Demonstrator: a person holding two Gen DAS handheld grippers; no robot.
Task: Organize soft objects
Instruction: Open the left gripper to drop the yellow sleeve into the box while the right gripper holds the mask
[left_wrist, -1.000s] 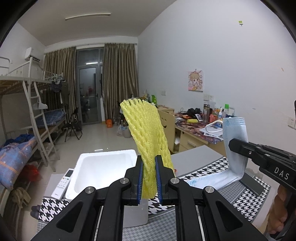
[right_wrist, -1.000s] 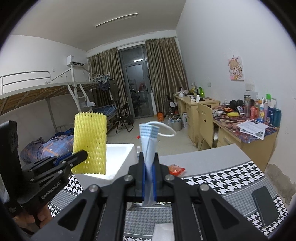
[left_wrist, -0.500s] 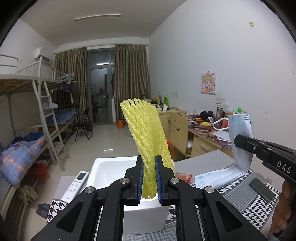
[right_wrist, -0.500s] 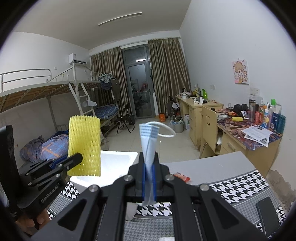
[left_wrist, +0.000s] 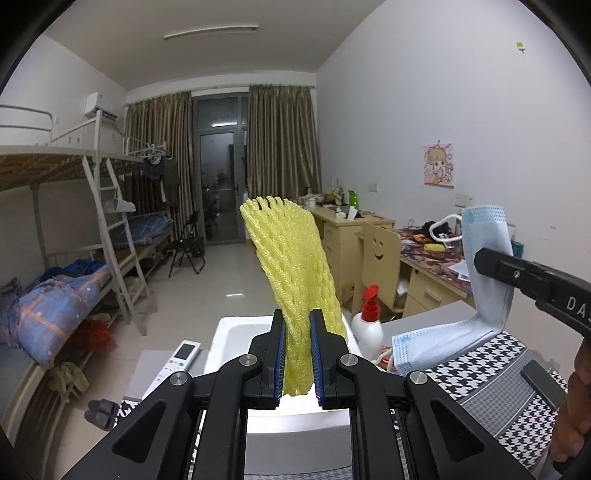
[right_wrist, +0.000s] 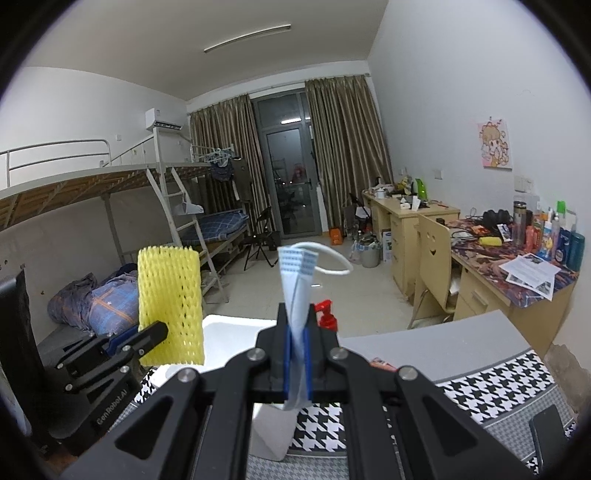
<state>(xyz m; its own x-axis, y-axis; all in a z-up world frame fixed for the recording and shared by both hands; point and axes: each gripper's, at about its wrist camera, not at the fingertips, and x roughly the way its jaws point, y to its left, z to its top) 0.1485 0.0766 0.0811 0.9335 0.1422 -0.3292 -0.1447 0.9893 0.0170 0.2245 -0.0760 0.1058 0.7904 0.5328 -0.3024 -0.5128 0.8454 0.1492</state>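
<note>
Item 1: yellow foam net sleeve (left_wrist: 291, 273). Soft tube of pale yellow foam mesh, diamond-shaped openings, frayed tips along the top edge. Location: centre of the left wrist view, pinched near its lower end between the blue pads of the left gripper (left_wrist: 298, 358), which is clenched on it; a short tail hangs below the pads. Long axis close to upright, top end leaning toward the upper left of that frame. In the right wrist view the same sleeve (right_wrist: 170, 306) appears at left centre as a flat, upright rectangle.

Item 2: blue face mask (right_wrist: 297, 295). Light blue pleated cloth with a white ear loop curling to the right from its top. Location: centre of the right wrist view, folded lengthwise and clamped by the right gripper (right_wrist: 297, 362), pads squeezed tight on it. Long axis upright, loop end uppermost, a short end showing under the pads. In the left wrist view, at right centre, the mask (left_wrist: 487, 258) stands upright above the jaws, and its lower part trails down toward the lower left of the frame, to the table.

Item 3: white foam box (left_wrist: 231, 332). Open-topped, lower centre of the left wrist view, directly behind the sleeve.

Item 4: table (right_wrist: 480, 384) with a black-and-white houndstooth cloth, lower right.

Item 5: white spray bottle (left_wrist: 367, 325), red nozzle, just right of the box.
</note>
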